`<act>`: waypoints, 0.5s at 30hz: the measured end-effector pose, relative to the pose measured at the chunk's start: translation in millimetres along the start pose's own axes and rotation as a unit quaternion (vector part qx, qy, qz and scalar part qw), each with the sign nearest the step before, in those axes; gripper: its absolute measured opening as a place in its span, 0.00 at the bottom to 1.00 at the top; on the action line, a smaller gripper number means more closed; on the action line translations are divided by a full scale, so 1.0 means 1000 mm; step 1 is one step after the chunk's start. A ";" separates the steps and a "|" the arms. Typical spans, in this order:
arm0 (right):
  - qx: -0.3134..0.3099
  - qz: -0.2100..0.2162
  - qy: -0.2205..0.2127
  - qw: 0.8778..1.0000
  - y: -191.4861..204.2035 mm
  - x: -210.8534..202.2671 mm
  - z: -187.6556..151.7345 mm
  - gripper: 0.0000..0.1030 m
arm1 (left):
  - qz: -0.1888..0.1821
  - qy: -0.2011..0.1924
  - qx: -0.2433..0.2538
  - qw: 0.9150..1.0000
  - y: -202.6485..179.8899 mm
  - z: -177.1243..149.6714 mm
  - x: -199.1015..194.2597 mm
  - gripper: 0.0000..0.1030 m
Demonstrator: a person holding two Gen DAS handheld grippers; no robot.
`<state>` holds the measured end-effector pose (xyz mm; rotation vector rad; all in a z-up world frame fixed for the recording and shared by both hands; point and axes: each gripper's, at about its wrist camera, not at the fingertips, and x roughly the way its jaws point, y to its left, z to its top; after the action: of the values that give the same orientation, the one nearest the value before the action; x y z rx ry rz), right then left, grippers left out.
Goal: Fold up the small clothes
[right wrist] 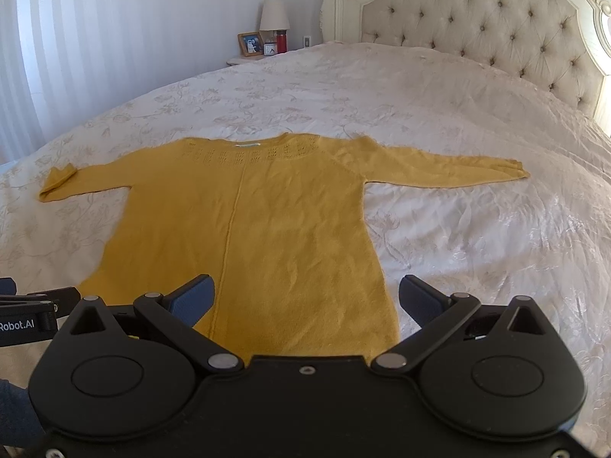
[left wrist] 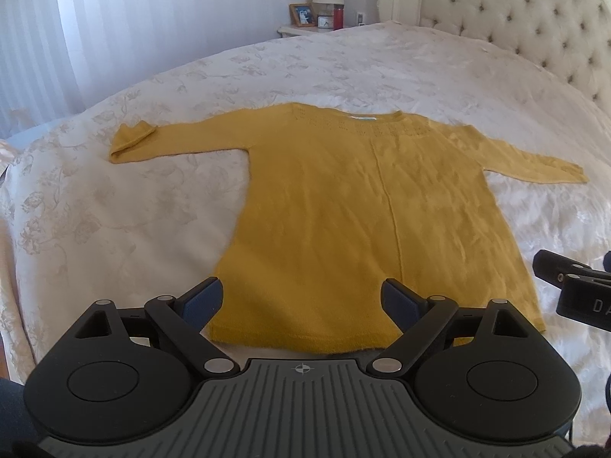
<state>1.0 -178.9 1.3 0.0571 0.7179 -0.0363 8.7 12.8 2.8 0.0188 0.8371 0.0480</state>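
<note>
A mustard-yellow knitted sweater (left wrist: 343, 206) (right wrist: 244, 229) lies flat on the bed, neckline away from me, both sleeves spread out sideways. The left sleeve's cuff (left wrist: 131, 139) is folded back on itself. My left gripper (left wrist: 301, 297) hovers open over the sweater's hem, left of its middle seam, nothing between its blue pads. My right gripper (right wrist: 305, 297) stands open over the hem's right half, also holding nothing. Each gripper's black body shows at the edge of the other's view.
A cream floral bedspread (left wrist: 114, 198) covers the bed. A tufted headboard (right wrist: 477, 26) rises at the far right. A nightstand behind the bed carries a lamp (right wrist: 273, 15), a photo frame, a clock and a red jar. White curtains (left wrist: 95, 19) hang on the left.
</note>
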 end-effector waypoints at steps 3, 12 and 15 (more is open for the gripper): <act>0.000 0.000 0.000 1.000 0.000 0.000 0.000 0.99 | 0.000 0.002 0.000 1.000 0.001 0.001 0.000 0.88; -0.006 0.004 0.000 1.000 0.007 0.000 0.002 0.99 | -0.006 0.009 0.006 1.000 0.001 -0.001 0.002 0.88; -0.007 0.004 0.001 1.000 0.007 0.000 0.002 0.99 | -0.010 0.013 0.007 1.000 -0.001 -0.002 0.003 0.88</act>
<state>2.5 -171.6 3.4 0.0478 0.7199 -0.0231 9.1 12.3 -1.1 0.0234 0.8637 0.0231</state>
